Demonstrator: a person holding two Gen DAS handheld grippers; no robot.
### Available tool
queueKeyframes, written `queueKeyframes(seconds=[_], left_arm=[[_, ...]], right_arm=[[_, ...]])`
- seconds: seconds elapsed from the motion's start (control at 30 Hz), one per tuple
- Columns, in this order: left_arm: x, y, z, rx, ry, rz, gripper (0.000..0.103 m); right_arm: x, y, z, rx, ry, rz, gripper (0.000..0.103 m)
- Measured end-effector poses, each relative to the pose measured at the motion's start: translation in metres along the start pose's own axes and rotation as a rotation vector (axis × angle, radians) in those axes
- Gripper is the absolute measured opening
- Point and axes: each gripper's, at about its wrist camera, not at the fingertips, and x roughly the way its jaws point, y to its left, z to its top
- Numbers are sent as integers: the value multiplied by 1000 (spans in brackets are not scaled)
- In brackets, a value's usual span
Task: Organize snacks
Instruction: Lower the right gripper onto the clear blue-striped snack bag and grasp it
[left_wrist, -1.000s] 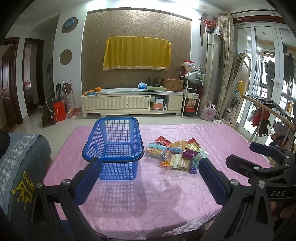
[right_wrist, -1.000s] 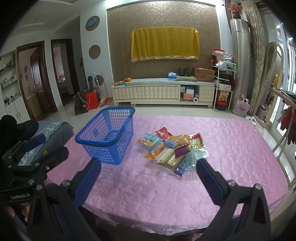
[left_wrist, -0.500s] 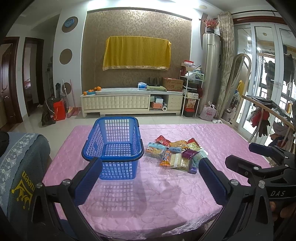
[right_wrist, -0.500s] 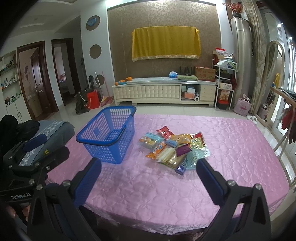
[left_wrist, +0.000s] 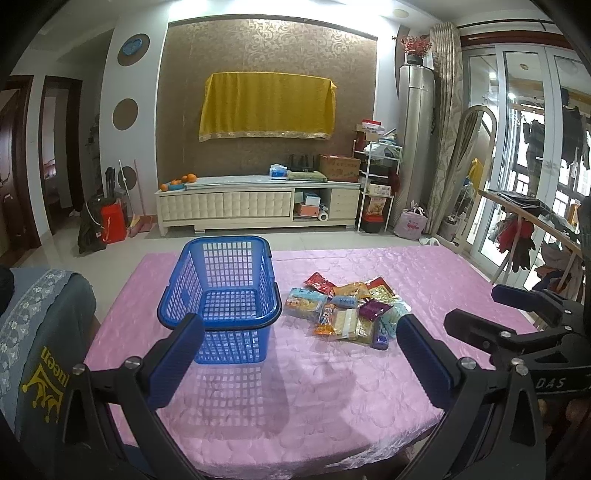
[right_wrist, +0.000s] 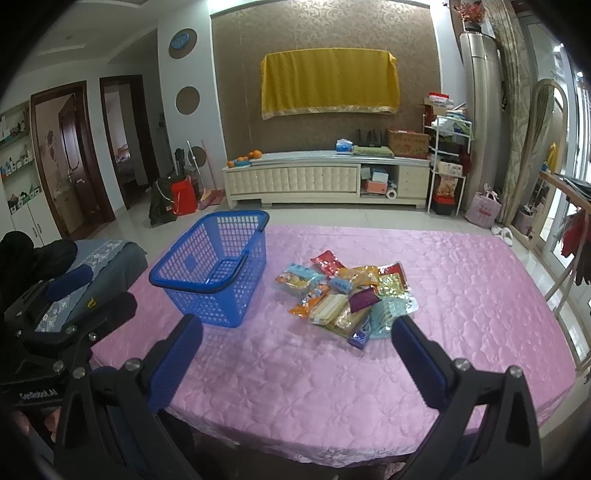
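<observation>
An empty blue plastic basket (left_wrist: 221, 295) stands on the pink tablecloth (left_wrist: 295, 387); it also shows in the right wrist view (right_wrist: 214, 273). A pile of several snack packets (left_wrist: 347, 310) lies just right of the basket, and shows in the right wrist view (right_wrist: 347, 295). My left gripper (left_wrist: 299, 339) is open and empty, held above the table's near edge in front of the basket. My right gripper (right_wrist: 295, 343) is open and empty, short of the snack pile. Each gripper shows at the edge of the other's view.
A grey chair back with a lace cover (left_wrist: 40, 332) stands at the table's left. Beyond the table are a tiled floor, a white TV cabinet (left_wrist: 258, 206) and a shelf rack (left_wrist: 376, 184). A clothes rail (left_wrist: 532, 221) stands at the right.
The right gripper's view has crept slightly closer to the table. The left gripper is nearly still. Both stay open.
</observation>
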Motion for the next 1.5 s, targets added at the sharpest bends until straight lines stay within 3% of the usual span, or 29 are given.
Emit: queueKeyframes(seconds=[0.13, 0.23, 0.33, 0.6, 0.83, 1.3, 1.5], left_arm=[[10, -4, 10, 13, 16, -6, 103], [22, -12, 19, 39, 35, -31, 103], [37, -20, 26, 57, 59, -59, 103], [87, -39, 40, 85, 136, -134, 103], [135, -49, 44, 86, 215, -161, 103], [238, -62, 13, 8, 449, -158, 103], [269, -61, 3, 10, 498, -116, 103]], right_arm=[[0, -9, 9, 34, -12, 1, 103], [5, -16, 16, 24, -25, -74, 103], [11, -22, 21, 14, -23, -90, 103], [46, -55, 38, 43, 50, -104, 103], [81, -74, 47, -16, 101, -151, 103], [163, -133, 11, 37, 313, -92, 103], [193, -156, -2, 69, 374, -86, 103]])
